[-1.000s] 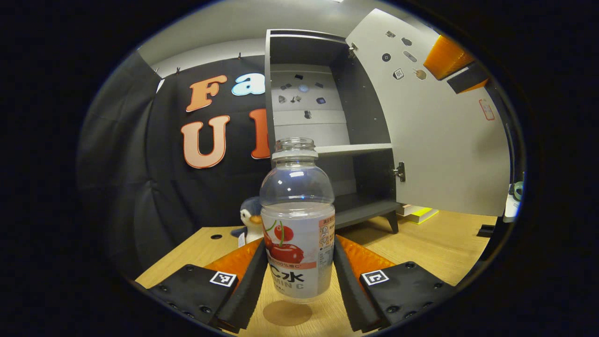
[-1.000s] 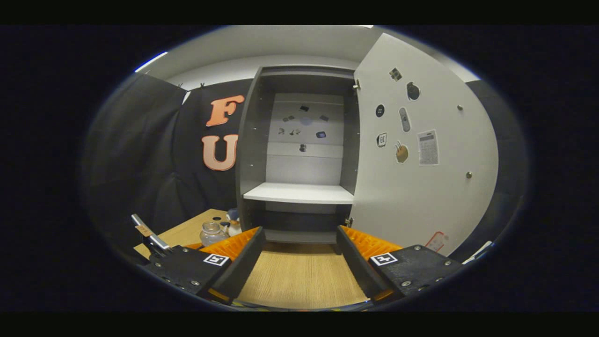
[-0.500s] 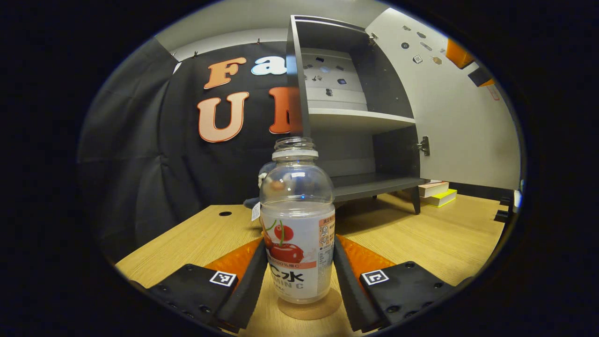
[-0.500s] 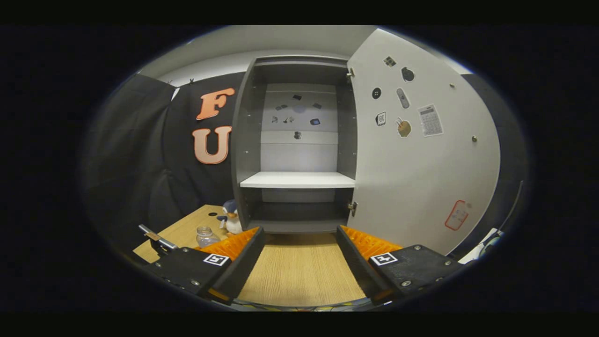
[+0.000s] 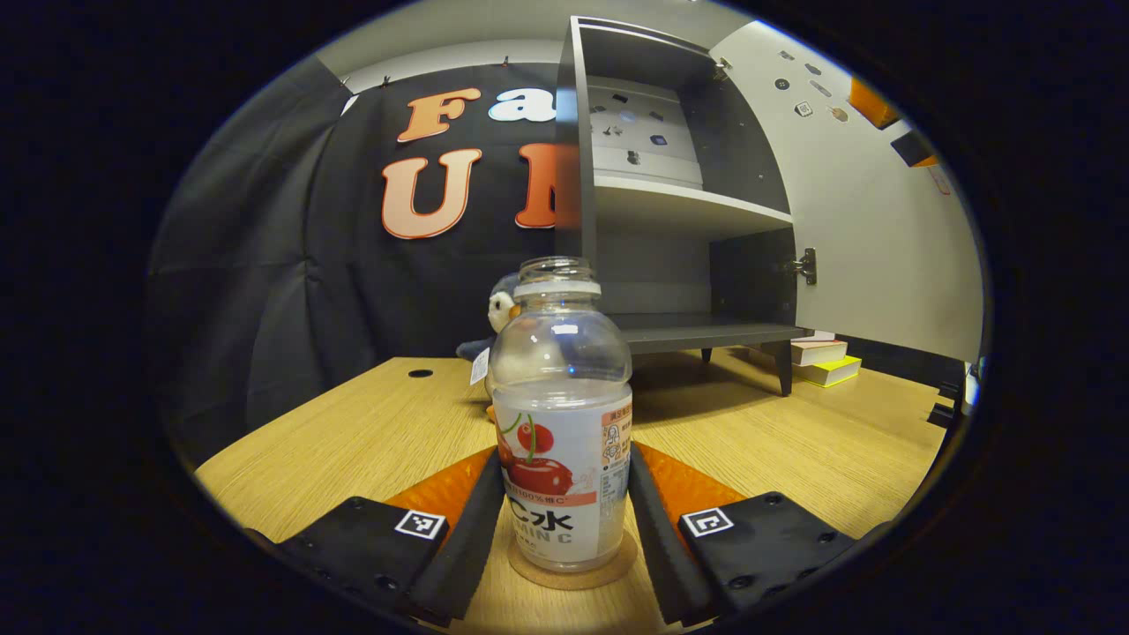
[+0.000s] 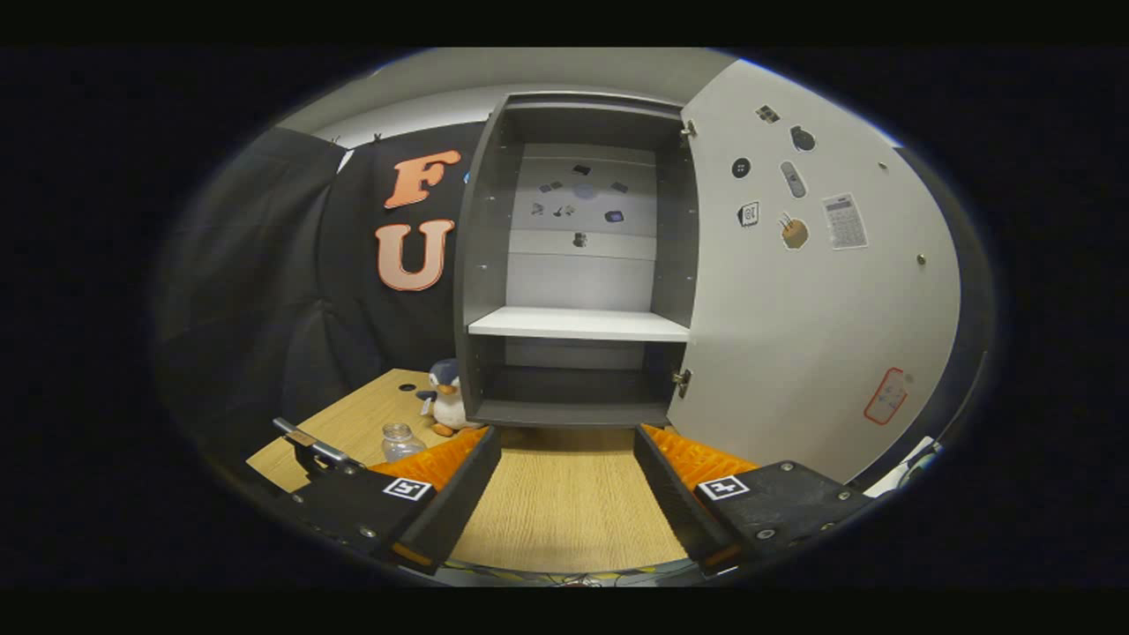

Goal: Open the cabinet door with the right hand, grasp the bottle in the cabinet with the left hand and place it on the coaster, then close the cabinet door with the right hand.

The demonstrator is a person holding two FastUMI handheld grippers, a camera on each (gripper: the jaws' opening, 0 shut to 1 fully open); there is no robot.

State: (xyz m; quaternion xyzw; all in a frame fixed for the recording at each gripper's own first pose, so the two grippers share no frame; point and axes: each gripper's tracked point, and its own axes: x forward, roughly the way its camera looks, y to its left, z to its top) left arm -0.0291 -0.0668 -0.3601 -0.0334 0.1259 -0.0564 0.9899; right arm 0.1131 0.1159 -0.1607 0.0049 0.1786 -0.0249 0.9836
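Currently we list: bottle (image 5: 562, 414), upright, long axis vertical, base seated on the round coaster (image 5: 573, 575) on the tabletop (image 5: 370, 432), clamped on both sides by our left tool (image 5: 562, 516). Cabinet (image 6: 573, 265) stands beyond, shelves bare; its door (image 6: 820, 300) is swung wide to the right. Our right tool (image 6: 566, 476) hangs with fingers apart, holding nothing, facing the cabinet's open front with the door off to its right. We judge the right tool nearer the door; release of the bottle comes first.
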